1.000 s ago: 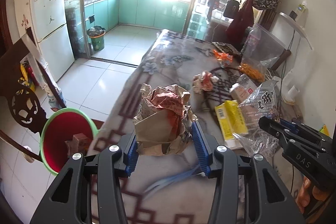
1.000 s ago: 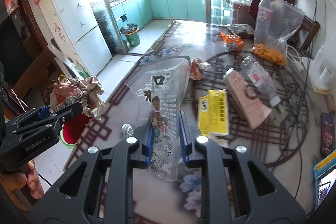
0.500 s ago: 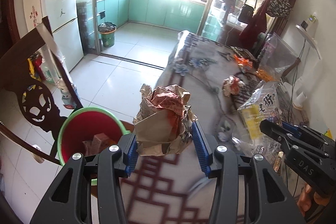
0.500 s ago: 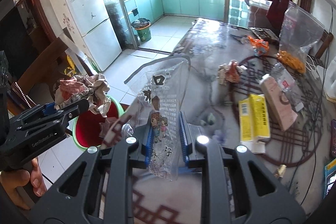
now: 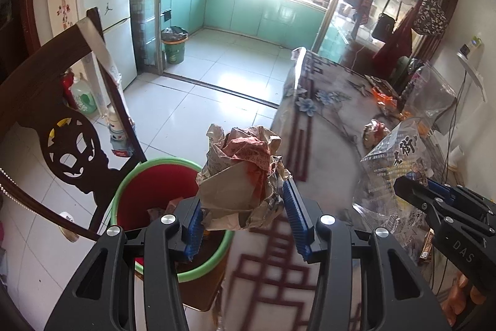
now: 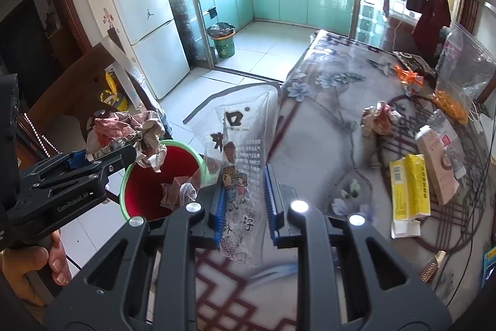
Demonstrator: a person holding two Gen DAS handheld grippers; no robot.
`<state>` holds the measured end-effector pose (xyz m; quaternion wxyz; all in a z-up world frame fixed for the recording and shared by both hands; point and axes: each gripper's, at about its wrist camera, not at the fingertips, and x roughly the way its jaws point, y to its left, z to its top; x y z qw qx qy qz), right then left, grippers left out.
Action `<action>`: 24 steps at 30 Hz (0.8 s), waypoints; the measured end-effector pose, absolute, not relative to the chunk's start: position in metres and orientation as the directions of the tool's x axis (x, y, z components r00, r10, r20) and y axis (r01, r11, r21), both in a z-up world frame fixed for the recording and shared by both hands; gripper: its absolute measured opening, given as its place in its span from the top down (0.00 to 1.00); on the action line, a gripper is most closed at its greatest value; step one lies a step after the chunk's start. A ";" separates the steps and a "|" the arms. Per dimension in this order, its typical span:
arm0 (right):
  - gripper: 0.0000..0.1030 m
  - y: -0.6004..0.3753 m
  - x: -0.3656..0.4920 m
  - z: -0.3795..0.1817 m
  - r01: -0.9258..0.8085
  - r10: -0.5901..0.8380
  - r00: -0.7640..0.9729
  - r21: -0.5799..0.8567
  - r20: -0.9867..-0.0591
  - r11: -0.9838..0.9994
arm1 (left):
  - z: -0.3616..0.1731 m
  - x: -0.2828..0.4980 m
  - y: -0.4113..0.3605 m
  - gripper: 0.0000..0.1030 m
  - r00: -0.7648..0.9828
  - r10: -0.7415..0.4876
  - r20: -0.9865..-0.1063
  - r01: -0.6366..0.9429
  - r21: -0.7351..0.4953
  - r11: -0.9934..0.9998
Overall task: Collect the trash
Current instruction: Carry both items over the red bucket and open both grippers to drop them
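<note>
Left gripper [image 5: 245,216] clenches crumpled paper [image 5: 245,172] above the red bin [image 5: 148,191]; right gripper [image 6: 245,203] (its view alone shows the counter's yellow box [image 6: 409,188]) clenches a clear wrapper [image 6: 241,157].

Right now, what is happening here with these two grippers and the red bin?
A person is clearing trash from the table. The left gripper is shut on a crumpled paper wad, held near the rim of the red bin on the floor. The right gripper is shut on a clear printed plastic bag, held at the table's edge beside the bin. Nothing has been dropped yet.
</note>
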<state>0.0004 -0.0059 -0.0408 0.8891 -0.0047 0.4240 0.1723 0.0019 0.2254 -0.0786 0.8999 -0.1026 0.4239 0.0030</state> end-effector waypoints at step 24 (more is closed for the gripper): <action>0.77 0.101 0.043 -0.094 -0.457 0.422 0.355 0.239 -0.834 0.857 | -0.145 0.005 0.338 0.57 0.505 0.081 -0.859 -0.341 -0.113 0.933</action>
